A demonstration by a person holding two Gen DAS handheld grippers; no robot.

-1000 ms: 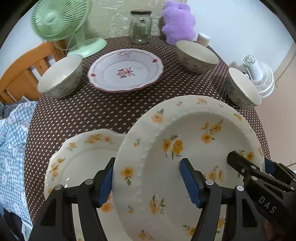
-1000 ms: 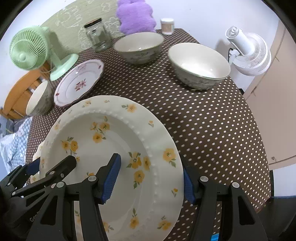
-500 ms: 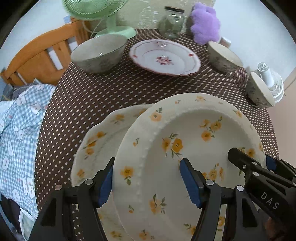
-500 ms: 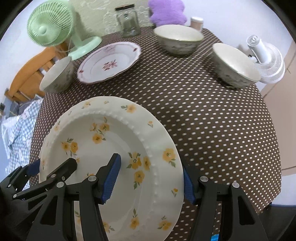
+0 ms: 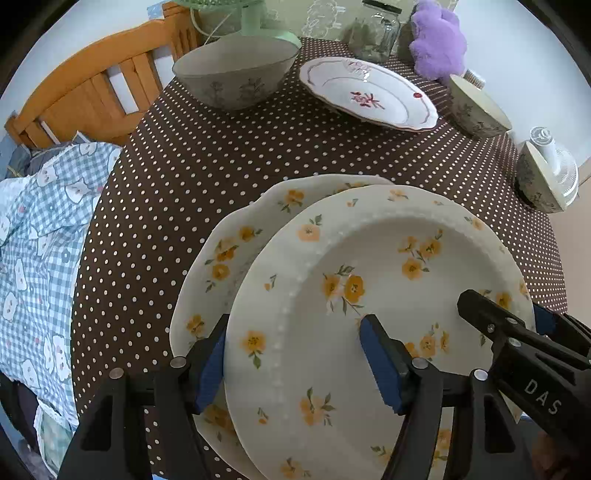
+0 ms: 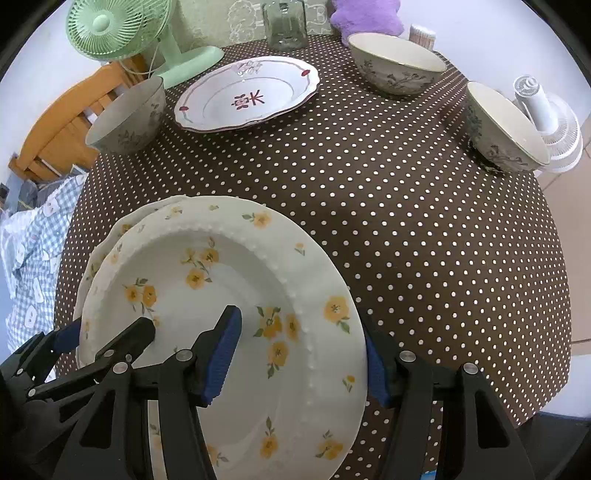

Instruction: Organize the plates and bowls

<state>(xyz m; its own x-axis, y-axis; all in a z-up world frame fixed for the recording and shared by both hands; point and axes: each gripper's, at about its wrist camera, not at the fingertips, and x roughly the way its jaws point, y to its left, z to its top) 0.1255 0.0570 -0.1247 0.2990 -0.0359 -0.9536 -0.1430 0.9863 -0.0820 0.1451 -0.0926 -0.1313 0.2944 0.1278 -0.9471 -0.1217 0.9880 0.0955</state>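
Note:
A round white plate with yellow flowers (image 5: pixel 369 295) (image 6: pixel 207 280) is held between both grippers, a little above the dotted tablecloth (image 6: pixel 406 221). My left gripper (image 5: pixel 295 363) is shut on its left rim, one pad under the edge and one inside the well. My right gripper (image 6: pixel 297 358) is shut on the opposite rim in the same way. Beneath it a scalloped yellow-flowered plate (image 5: pixel 229 254) (image 6: pixel 107 240) lies on the table, mostly covered. Whether the two plates touch cannot be told.
A red-patterned plate (image 6: pixel 247 94) lies at the back. Three grey floral bowls (image 6: pixel 129 118) (image 6: pixel 395 62) (image 6: pixel 502 129) stand around it. Behind are a green fan (image 6: pixel 118 26), a glass jar (image 6: pixel 284 22) and a purple plush (image 5: pixel 437 40). A wooden chair (image 5: pixel 96 92) stands left.
Both grippers have carried the flowered plate sideways and slightly down. It now covers most of the scalloped plate, which earlier showed well to its left.

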